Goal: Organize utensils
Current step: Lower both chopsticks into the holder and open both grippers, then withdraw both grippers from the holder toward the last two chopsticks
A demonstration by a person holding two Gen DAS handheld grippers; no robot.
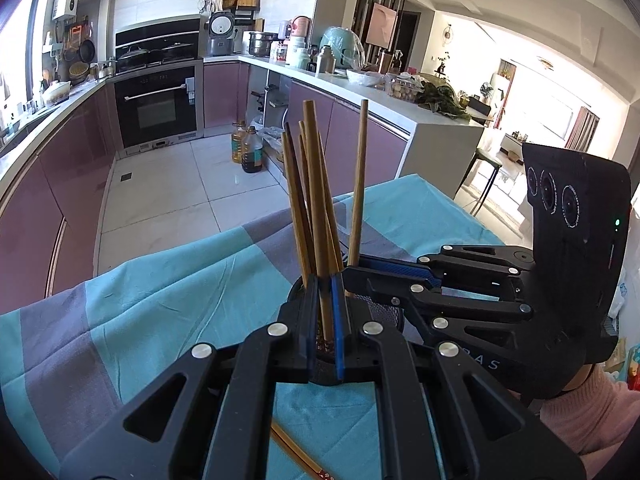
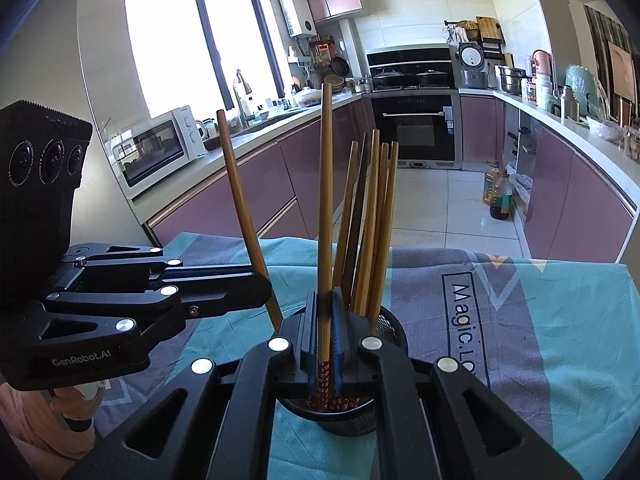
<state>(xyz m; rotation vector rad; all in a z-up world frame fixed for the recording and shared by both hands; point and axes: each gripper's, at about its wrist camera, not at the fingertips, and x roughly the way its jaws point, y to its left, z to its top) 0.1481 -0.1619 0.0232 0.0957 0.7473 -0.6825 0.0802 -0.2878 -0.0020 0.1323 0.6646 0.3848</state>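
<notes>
A black mesh holder (image 2: 390,330) stands on the teal and grey cloth with several wooden chopsticks (image 2: 372,220) upright in it. My right gripper (image 2: 324,304) is shut on one chopstick (image 2: 326,200), whose red patterned lower end reaches into the holder. My left gripper (image 1: 324,292) is shut on another chopstick (image 1: 316,200) above the holder (image 1: 384,312). In the left wrist view the right gripper (image 1: 352,274) comes in from the right with its chopstick (image 1: 359,184). The right wrist view shows the left gripper (image 2: 266,290) at the left with its tilted chopstick (image 2: 240,200).
A loose chopstick (image 1: 296,452) lies on the cloth (image 1: 160,300) near the front edge. The table's far edge drops to the kitchen floor (image 1: 160,192). Purple cabinets, an oven (image 2: 414,128) and oil bottles (image 2: 498,196) stand beyond. A pink sleeve (image 1: 592,412) shows at right.
</notes>
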